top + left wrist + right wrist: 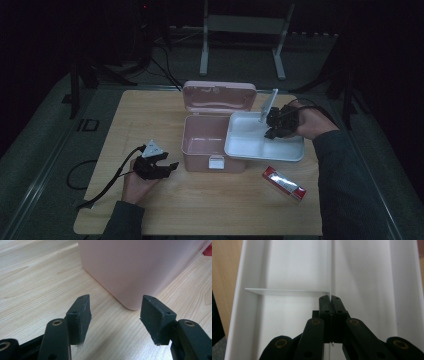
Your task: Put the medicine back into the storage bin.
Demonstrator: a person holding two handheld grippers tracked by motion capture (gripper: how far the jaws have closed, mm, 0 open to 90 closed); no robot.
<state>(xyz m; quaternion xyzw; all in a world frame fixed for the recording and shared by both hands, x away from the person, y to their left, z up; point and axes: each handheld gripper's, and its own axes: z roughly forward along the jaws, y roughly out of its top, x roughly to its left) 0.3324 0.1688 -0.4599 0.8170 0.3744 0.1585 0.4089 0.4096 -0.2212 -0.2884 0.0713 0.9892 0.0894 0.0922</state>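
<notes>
1. In the high view a pink box [212,145] stands at the centre of the frame on a wooden table [200,205], its lid [219,96] swung up and back behind it, and a white latch [216,162] shows on its front wall

2. A white tray [260,142] with dividers sits right of centre, its left end overlapping the box's open right edge and the rest reaching out over the table toward the right

3. The right gripper [272,124] is over the tray's upper right part in the high view, held by a hand [307,122] that comes in from the right edge

4. In the right gripper view the jaws stand pressed together on the thin upright divider [331,270] that runs up the middle of the tray [367,285]; a cross divider [287,291] branches off to the left just above the jaw tips

5. The left gripper [159,167] is in the lower left of the high view, near the box's left front corner and apart from it

6. In the left gripper view its jaws stand apart with nothing between them, only bare wood; the rounded corner of the pink box [140,270] rises just beyond the tips, in the upper middle of the frame

7. A red and silver packet [285,183] lies on the table at the lower right of the high view, below the tray and apart from it
</notes>
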